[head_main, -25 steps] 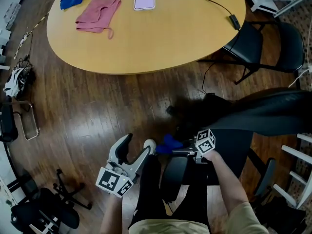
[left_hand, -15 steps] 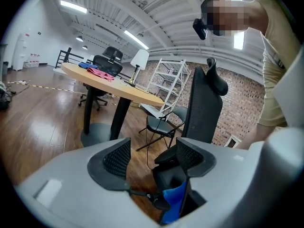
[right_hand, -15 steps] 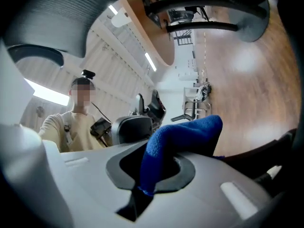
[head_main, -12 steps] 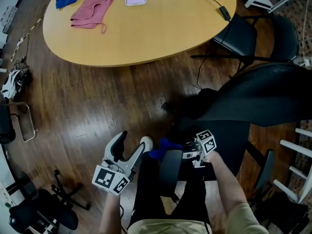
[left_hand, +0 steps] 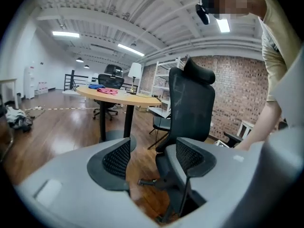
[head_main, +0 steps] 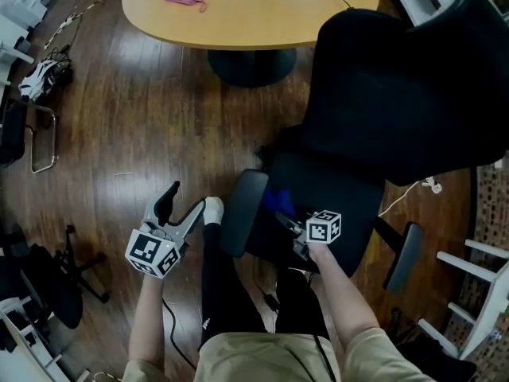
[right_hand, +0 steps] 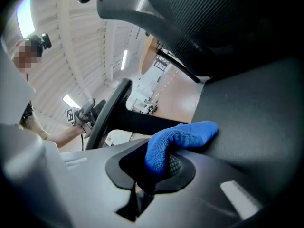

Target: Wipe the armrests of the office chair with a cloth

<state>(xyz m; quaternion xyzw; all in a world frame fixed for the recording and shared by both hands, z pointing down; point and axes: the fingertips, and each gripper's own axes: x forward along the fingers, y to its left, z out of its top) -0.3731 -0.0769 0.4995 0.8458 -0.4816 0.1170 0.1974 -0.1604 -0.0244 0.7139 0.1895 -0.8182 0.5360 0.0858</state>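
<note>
Here's the big black high-backed office chair (head_main: 398, 94), turned side-on to the person, filling the right of the head view. It has 2 armrests. The long black padded armrest (head_main: 242, 212) sits just in front of the person's legs, and the other black armrest (head_main: 406, 257) is on the far side of the seat, well apart from both tools.

The left gripper (head_main: 189, 201) hangs out over the wooden floor beside the near armrest. Its jaws are spread wide with nothing between them, only the chair showing beyond.

The right gripper (head_main: 288, 220) is clamped on the small blue microfibre cloth (head_main: 278, 200). The cloth's free end lies over the seat, just inside the near armrest. Whether it touches that armrest, I can't tell.

So the cloth is gripped and at the chair, which looks like early going. The near armrest seems the job in hand, and the far one looks still to do.
</note>
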